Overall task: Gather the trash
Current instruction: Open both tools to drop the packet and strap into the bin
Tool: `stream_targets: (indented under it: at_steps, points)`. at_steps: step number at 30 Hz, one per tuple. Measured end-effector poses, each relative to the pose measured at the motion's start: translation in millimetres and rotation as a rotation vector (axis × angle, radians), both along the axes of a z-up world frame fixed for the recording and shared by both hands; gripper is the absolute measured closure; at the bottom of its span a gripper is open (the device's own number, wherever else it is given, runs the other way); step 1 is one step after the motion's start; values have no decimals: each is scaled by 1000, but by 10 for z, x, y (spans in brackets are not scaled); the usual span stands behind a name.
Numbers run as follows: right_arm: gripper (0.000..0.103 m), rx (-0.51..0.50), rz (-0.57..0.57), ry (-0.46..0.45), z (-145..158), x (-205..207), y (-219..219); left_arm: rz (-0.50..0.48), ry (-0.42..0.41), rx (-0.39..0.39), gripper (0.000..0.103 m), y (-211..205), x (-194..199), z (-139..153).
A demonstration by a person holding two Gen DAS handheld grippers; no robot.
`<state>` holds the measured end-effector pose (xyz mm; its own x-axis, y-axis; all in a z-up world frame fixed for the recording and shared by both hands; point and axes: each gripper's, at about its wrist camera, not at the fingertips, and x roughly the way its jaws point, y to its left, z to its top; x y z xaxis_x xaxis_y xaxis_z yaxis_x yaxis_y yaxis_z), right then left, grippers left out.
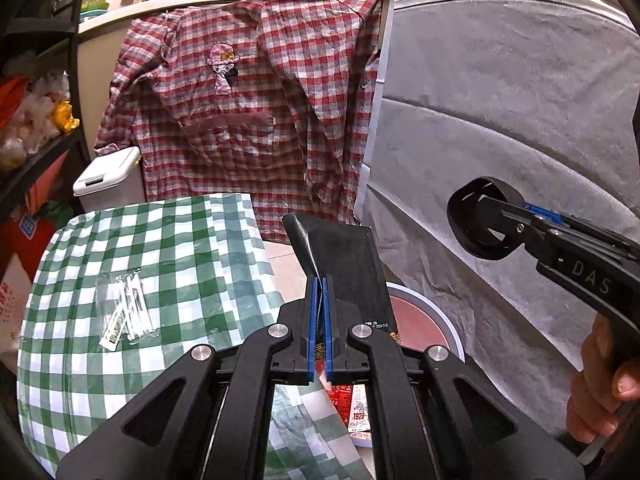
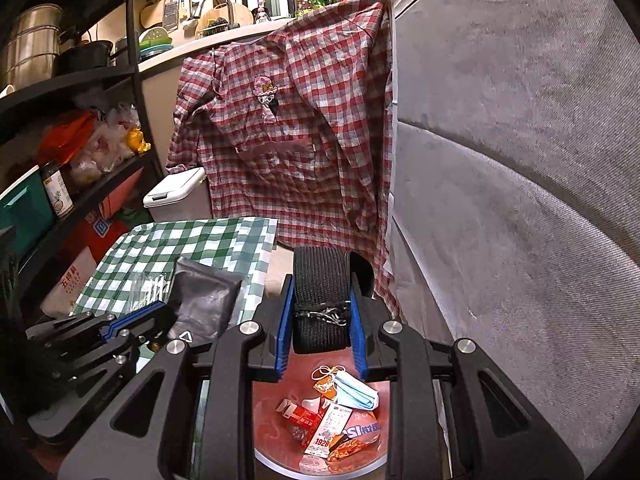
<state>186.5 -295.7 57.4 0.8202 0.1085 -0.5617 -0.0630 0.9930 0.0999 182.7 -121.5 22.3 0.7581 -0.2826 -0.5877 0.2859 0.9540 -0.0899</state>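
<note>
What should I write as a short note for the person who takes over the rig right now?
Left tool: shut on a flat black foil pouch, held up beside the table.
Right tool: shut on a black woven strap loop, above the round red bin.
Done: wrappers, a carton and a blue face mask lie in the bin.
Left: drop both held items; the clear packet of white sticks remains on the green checked tablecloth.

A flat black foil pouch stands upright over the near right edge of the checked table. A black woven strap loop hangs above a red bin holding a blue face mask and wrappers. A clear cutlery packet lies flat on the table's left.
</note>
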Motion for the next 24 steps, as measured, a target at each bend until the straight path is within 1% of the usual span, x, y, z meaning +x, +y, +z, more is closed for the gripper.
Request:
stream_targets:
  at_steps: [24]
  points:
    - [78,-7,-22,33,-101,90,-93,-65,45,6,100,-301,140,-201]
